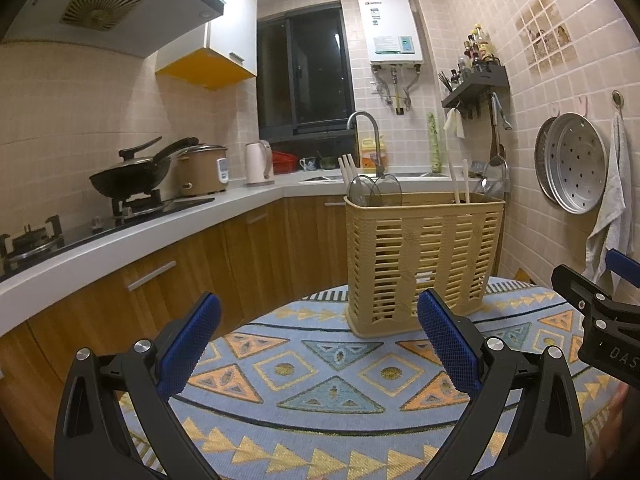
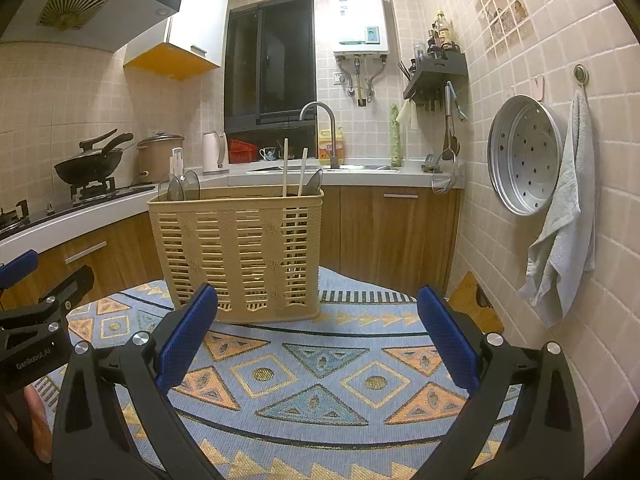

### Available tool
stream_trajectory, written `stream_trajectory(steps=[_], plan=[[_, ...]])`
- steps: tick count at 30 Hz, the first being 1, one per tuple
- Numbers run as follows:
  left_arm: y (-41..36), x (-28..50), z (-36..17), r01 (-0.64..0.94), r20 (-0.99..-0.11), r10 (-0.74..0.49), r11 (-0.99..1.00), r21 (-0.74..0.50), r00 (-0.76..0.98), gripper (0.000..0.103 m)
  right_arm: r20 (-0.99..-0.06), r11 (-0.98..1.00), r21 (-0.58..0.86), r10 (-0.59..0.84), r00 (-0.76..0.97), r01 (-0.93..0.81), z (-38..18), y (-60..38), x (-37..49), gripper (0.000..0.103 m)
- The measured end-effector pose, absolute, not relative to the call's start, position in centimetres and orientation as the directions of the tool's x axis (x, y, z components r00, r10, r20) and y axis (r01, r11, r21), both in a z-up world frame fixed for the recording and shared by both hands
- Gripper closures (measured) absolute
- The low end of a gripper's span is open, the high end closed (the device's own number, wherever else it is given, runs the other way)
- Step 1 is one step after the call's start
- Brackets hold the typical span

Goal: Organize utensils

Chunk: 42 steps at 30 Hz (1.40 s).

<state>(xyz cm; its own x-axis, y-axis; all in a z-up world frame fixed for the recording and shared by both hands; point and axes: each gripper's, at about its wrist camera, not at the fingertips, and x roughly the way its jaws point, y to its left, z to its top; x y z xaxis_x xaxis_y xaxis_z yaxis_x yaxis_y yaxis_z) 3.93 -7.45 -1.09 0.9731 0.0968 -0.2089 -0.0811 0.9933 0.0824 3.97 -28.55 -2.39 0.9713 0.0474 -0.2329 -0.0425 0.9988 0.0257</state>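
Note:
A beige slotted utensil basket (image 1: 420,260) stands upright on the patterned table mat (image 1: 320,380), and shows in the right wrist view (image 2: 240,256) too. Grey spoons (image 1: 374,192) stick up from its left end with pale chopsticks (image 1: 346,166) behind them. More pale chopsticks (image 1: 460,178) and a spoon stand at its right end. My left gripper (image 1: 318,336) is open and empty, a short way in front of the basket. My right gripper (image 2: 318,328) is open and empty, in front of the basket's right side.
The mat (image 2: 320,380) covers a round table. Behind it run wooden cabinets (image 1: 160,280) with a white counter, a wok on the stove (image 1: 128,176), a sink tap (image 1: 366,132), and a tiled wall with a steamer tray (image 2: 524,156) and towel (image 2: 564,216).

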Motion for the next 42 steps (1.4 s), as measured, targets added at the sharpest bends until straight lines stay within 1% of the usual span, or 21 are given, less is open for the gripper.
stream_trajectory(steps=[3, 22, 42], plan=[[-7.44, 3.91, -1.09, -0.082, -0.208, 0.097, 0.993, 0.081, 0.973, 0.008, -0.218, 0.999, 0.027, 0.044, 0.975, -0.039, -2.29, -28.59, 3.69, 0.007], [-7.33, 3.97, -1.09, -0.083, -0.214, 0.098, 0.994, 0.075, 0.972, 0.008, -0.207, 0.999, 0.012, 0.045, 0.977, -0.044, -2.19, -28.14, 3.41, 0.007], [-7.38, 3.95, -1.11, -0.084, -0.212, 0.099, 0.993, 0.078, 0.972, 0.008, -0.212, 0.999, 0.012, 0.046, 0.976, -0.045, -2.27, -28.18, 3.44, 0.007]])
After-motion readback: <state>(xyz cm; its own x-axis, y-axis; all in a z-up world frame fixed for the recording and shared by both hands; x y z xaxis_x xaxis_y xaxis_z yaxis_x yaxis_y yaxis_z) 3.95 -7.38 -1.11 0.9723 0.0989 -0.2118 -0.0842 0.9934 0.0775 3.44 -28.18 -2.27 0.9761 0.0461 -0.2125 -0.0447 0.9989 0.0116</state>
